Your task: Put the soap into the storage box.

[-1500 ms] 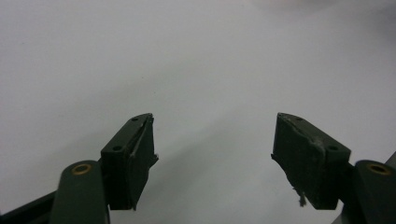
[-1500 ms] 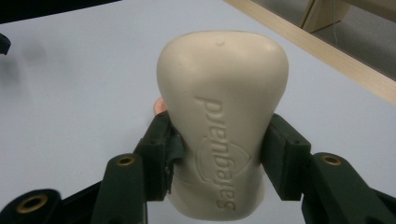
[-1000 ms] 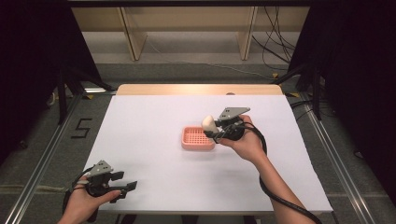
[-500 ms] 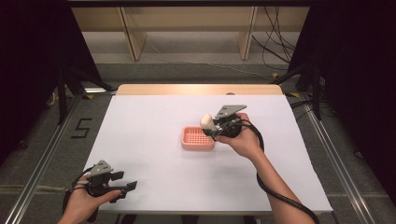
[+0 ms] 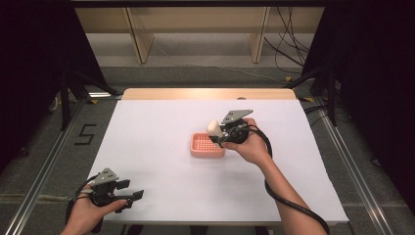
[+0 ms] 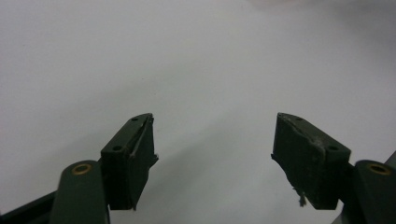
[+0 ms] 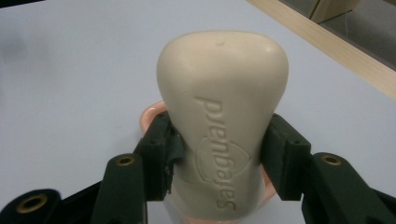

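Right claw (image 5: 219, 137) clamped on the soap bar (image 7: 223, 121), one jaw on each long side; embossed lettering faces the right gripper view. The bar stands nearly upright in the grip, above the far right corner of the pink soap dish (image 5: 207, 145).

Change over the last second: my right hand (image 5: 250, 145) has drifted a little left and toward me, carrying the soap from beyond the dish's far edge to over its corner. The dish has not shifted. My reading: the bar is being brought in for placement, not yet set down. In the right gripper view the dish rim (image 7: 150, 115) shows just behind and under the bar, so the drop is short.

Left claw (image 5: 128, 193) idle at the near left corner of the desk (image 5: 156, 127), unmoved; jaws wide apart, nothing between them, bare white surface under them in the left gripper view.

Room: the dish sits mid-desk, well apart from every edge. Open white desk on all sides of it; the far wooden strip (image 5: 205, 94) is well clear. Nothing near the descent path except the dish's own rim.
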A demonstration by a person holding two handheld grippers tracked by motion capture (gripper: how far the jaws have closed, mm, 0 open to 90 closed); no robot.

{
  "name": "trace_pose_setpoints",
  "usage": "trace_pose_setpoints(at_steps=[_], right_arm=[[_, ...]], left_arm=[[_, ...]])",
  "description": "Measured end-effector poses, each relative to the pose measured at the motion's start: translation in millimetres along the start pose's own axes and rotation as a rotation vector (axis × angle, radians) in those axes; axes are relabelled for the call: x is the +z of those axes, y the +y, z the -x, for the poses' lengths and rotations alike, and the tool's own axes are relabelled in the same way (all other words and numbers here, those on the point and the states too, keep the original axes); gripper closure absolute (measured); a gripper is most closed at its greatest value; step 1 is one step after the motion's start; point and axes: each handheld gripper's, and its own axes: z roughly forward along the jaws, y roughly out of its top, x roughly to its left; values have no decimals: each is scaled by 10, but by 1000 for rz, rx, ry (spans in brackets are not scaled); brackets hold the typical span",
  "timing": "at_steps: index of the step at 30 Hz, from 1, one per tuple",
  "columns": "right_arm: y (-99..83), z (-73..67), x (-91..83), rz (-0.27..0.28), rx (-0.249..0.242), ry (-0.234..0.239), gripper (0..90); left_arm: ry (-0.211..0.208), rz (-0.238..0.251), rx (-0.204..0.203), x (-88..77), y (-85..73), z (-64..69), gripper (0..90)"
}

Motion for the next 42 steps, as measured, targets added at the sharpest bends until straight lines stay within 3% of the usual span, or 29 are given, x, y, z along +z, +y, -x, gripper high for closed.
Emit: trace_pose_setpoints(at_steps=[23,32,34,36,38,42], right_arm=[[-61,24,329,-87,-29,-19,505],[-95,34,355,-97,-34,-25,498],[-109,29,360,-96,-40,-45,493],[-112,16,348,-103,-7,-41,488],[-104,27,322,-83,0,-13,471],[-128,7,248,-62,-2,-20,455]], left_arm=[[-1,10,-11,3,-2,-1,291],[-5,2,-10,2,-2,-1,291],[-5,-3,-10,2,-1,-1,291],[-5,-3,-10,4,-2,-1,291],[-1,6,-13,9,-6,2,291],[-4,8,-20,11,-7,6,291]])
